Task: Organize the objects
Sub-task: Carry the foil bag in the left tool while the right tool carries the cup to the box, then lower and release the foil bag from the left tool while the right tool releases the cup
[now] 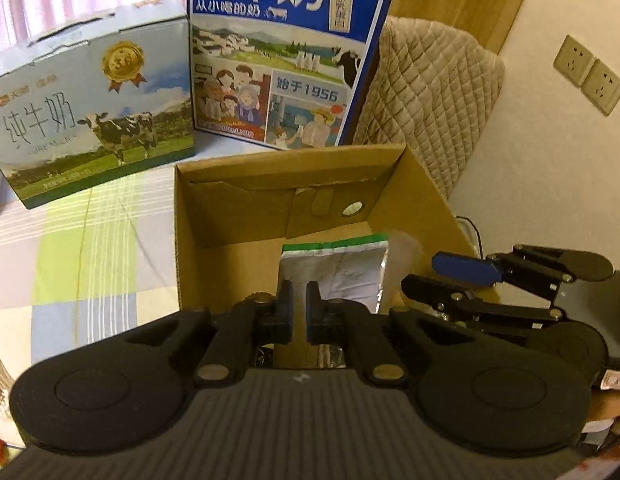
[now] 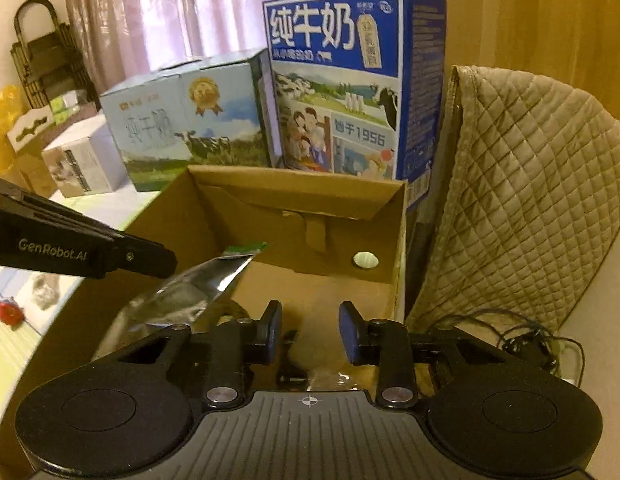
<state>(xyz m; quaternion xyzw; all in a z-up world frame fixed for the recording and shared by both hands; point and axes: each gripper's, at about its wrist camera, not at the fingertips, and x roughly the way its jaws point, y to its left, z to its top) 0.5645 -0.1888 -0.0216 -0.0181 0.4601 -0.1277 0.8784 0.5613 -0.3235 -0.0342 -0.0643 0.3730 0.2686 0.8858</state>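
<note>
An open cardboard box [image 1: 226, 216] [image 2: 310, 196] stands on the checked tablecloth. My left gripper [image 1: 300, 308] is over the box's near side, shut on a silver foil pouch [image 1: 342, 272] with a green top strip. In the right wrist view that pouch [image 2: 190, 292] juts out from the left gripper's tip [image 2: 150, 258], tilted over the box's left part. My right gripper [image 2: 310, 332] is open and holds nothing, hanging over the box's right half. It also shows in the left wrist view [image 1: 450, 280] at the box's right wall. Some clear wrapping [image 2: 330, 376] lies on the box floor.
Two milk cartons stand behind the box, a tall blue one [image 1: 286, 52] [image 2: 350, 92] and a lower pale one [image 1: 94, 104] [image 2: 190, 120]. A quilted beige cover [image 1: 430, 92] [image 2: 530, 180] rises at the right, with cables [image 2: 530, 340] below it. Wall sockets [image 1: 590, 76] are at the far right.
</note>
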